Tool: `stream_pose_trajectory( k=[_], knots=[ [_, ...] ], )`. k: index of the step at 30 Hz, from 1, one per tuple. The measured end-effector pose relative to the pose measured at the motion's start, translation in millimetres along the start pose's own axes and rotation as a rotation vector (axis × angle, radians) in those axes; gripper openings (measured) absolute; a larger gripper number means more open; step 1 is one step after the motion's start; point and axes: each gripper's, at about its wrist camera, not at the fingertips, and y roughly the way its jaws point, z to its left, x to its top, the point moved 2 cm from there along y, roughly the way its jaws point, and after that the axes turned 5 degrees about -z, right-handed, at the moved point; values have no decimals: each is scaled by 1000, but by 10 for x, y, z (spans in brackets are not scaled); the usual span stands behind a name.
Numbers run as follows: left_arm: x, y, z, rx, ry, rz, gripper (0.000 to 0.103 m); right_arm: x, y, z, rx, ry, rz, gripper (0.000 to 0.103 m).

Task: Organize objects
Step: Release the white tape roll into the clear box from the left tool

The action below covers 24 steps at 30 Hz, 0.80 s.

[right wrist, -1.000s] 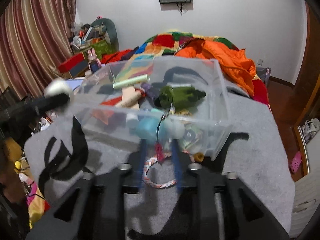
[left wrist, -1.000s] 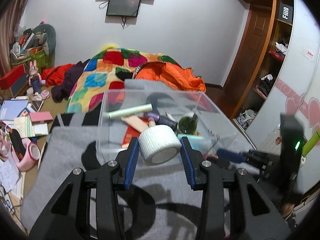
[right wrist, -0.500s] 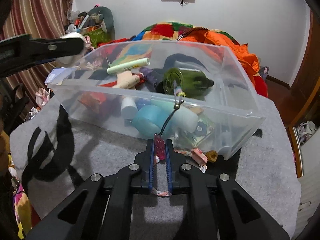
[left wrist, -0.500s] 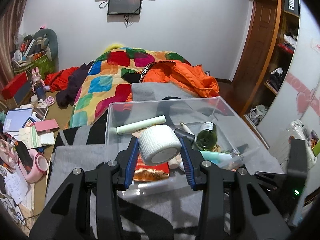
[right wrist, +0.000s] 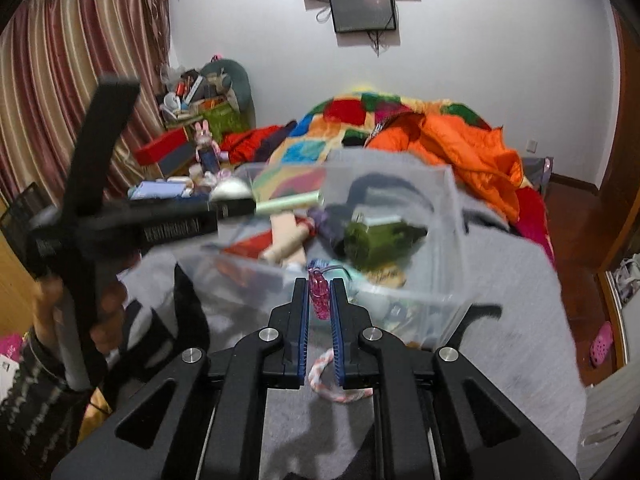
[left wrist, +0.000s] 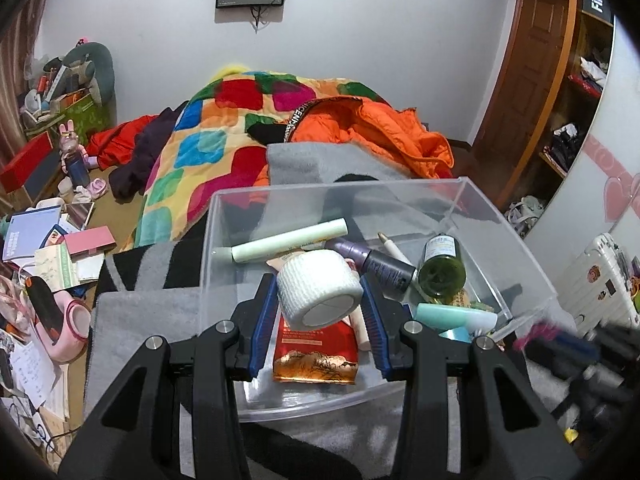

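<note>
My left gripper (left wrist: pixel 320 300) is shut on a white tape roll (left wrist: pixel 318 288) and holds it over the near part of a clear plastic bin (left wrist: pixel 532 264). The bin holds a pale green tube (left wrist: pixel 288 242), a green bottle (left wrist: pixel 442 268), a purple bottle (left wrist: pixel 376 264), a red packet (left wrist: pixel 316 352) and a teal tube (left wrist: pixel 452 316). My right gripper (right wrist: pixel 319 296) is shut on a small pink charm (right wrist: pixel 319 294) just in front of the bin (right wrist: pixel 452 208). The left gripper handle (right wrist: pixel 120 224) shows at the left of the right wrist view.
The bin sits on a grey and black blanket (left wrist: pixel 132 320). A pink and white rope (right wrist: pixel 332 380) lies on the blanket (right wrist: pixel 500 320) below my right gripper. A quilt (left wrist: pixel 224 120) and an orange jacket (left wrist: pixel 380 132) lie behind. Clutter (left wrist: pixel 48 248) covers the floor at left.
My left gripper has moved forward with the tape roll, now over the bin's inside. My right gripper has lifted with the pink charm; that view is blurred from motion.
</note>
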Motion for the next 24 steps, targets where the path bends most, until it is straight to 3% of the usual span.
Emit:
stream_pose_trajectory(
  k=[6,16,19,21,24],
  knots=[
    [-30,78,-33,-13,5,26,41,238,34,-69,-42,-11,-29,9],
    [-97,164,-44,-32,2,60,42,301,454,-181,-109,-25,51,9],
    [-104,162,-59,-37,5,63,49,265,519,-190,-114,-24,79,9],
    [-108,143,-62,-49,-3,61,61,253,534,-198,-122,-23,93,9],
    [-107,109,-78,-42,2,52,61,234,544,-216,-128,-21,111,10]
  ],
)
